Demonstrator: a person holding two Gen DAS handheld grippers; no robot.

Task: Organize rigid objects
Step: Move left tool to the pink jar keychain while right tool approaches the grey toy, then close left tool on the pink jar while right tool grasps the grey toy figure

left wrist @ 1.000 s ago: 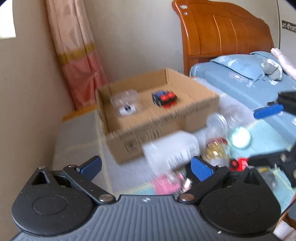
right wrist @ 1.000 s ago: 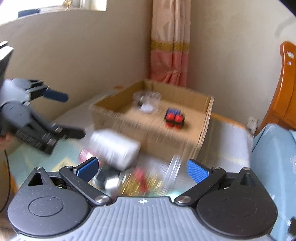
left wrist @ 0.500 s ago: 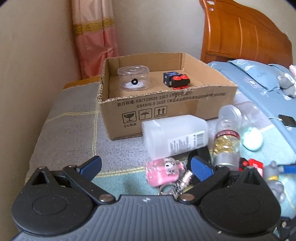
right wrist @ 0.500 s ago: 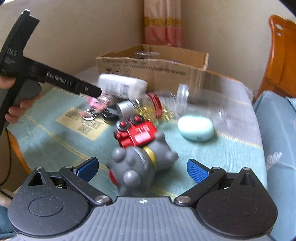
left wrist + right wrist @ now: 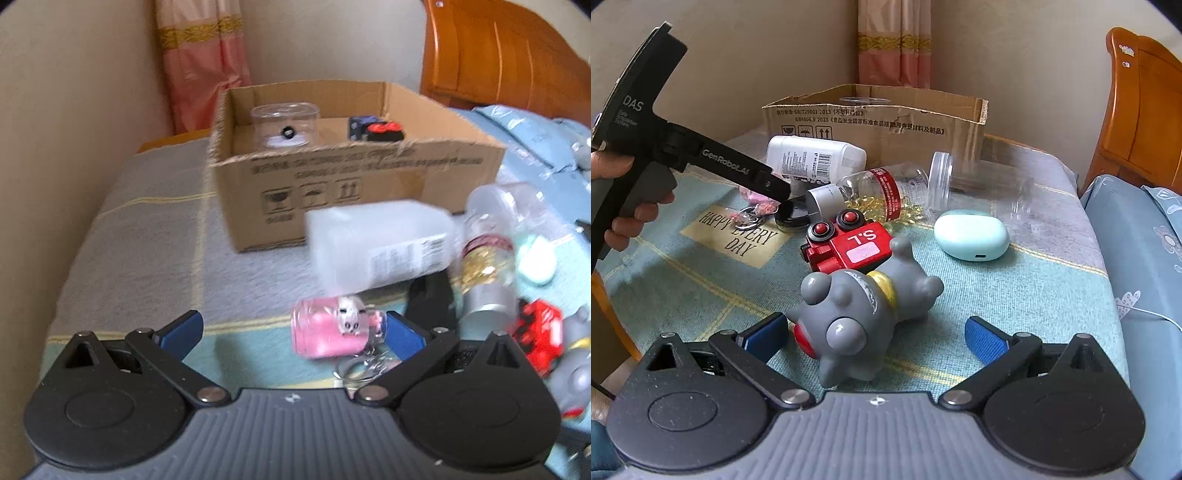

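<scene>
Cardboard box [image 5: 354,192] sits toward the far edge of the tabletop [image 5: 1034,295], and inside it we see a clear round tub [image 5: 284,125] and a black block with red buttons [image 5: 376,130]. Our left gripper [image 5: 291,325] is spread wide, grasping nothing, its fingers either side of the pink keychain jar [image 5: 328,332], which lies on its side just ahead of us with its ring [image 5: 354,365] trailing toward us. Whether the right pad touches the jar we cannot tell. Just beyond it the white bottle [image 5: 380,243] lies on its side against the front wall of the box, with a black round tin [image 5: 792,216] beside it. Our right gripper [image 5: 875,336] is also wide open and empty, and the grey toy figure [image 5: 864,310] lies between its fingers, seemingly touching neither. Against the figure rests the red toy truck [image 5: 849,243]. Further back lie the capsule bottle [image 5: 882,192], the clear jar [image 5: 979,181] and the mint earbud case [image 5: 971,234], all between us and the box. On the right edge the bed [image 5: 1145,240] presses close
</scene>
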